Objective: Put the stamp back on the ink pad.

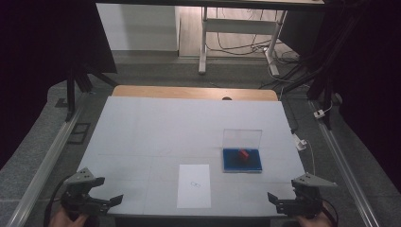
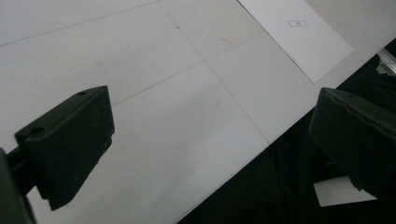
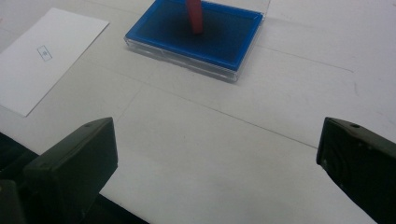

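waiting at the near edge of the table (image 1: 142, 123), both grippers look unused so far: the left gripper (image 1: 97, 196) sits at the near left corner with its jaws wide apart and nothing between them, and the right gripper (image 1: 288, 201) sits at the near right corner, likewise spread and empty. the likely work is stamping. a red stamp (image 1: 244, 154) stands on the blue ink pad (image 1: 234, 163) of an open clear case (image 1: 242, 137), whose lid stands upright at the back, right of the middle and nearer the right edge. a white sheet of paper (image 1: 194, 191) lies flat by the near edge, just left of the case, with a small printed mark (image 1: 195, 184) at its middle. in the right gripper view the stamp (image 3: 195, 16) rises tilted from the pad (image 3: 219, 37). nothing seems done yet: the stamp is untouched and the sheet bears no fresh print that i can tell. left, by my reading: take the stamp, press it on the sheet.
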### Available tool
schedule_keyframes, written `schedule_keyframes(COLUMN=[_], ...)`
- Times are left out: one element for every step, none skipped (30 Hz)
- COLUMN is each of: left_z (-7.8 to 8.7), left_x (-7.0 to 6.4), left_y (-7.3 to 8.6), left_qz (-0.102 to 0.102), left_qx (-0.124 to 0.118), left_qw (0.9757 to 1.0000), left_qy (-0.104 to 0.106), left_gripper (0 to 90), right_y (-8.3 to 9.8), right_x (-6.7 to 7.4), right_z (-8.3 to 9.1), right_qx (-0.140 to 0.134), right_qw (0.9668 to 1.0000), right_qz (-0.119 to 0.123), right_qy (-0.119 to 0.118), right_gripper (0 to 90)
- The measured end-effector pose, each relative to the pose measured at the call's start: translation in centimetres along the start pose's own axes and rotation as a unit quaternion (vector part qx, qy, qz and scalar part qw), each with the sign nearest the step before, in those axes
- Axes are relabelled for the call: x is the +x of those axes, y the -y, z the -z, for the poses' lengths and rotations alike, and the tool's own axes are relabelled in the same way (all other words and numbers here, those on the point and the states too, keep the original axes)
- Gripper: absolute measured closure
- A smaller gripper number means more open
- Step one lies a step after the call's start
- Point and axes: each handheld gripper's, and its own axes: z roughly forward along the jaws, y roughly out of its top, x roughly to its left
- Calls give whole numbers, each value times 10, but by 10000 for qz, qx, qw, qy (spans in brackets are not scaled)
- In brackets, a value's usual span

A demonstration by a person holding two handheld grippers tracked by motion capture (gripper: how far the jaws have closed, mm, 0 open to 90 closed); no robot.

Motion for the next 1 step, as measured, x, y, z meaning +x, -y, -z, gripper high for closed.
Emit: schedule_keyframes(left_z=[0], left_x=[0], left_y=[0], left_qz=[0], left_qx=[0], left_qw=[10000], left_qy=[0], left_gripper=[2], right_y=[0], right_x=[0], right_z=[0], right_qx=[0], right_qw=[10000], right_qz=[0], right_qy=[0], right_gripper=[0])
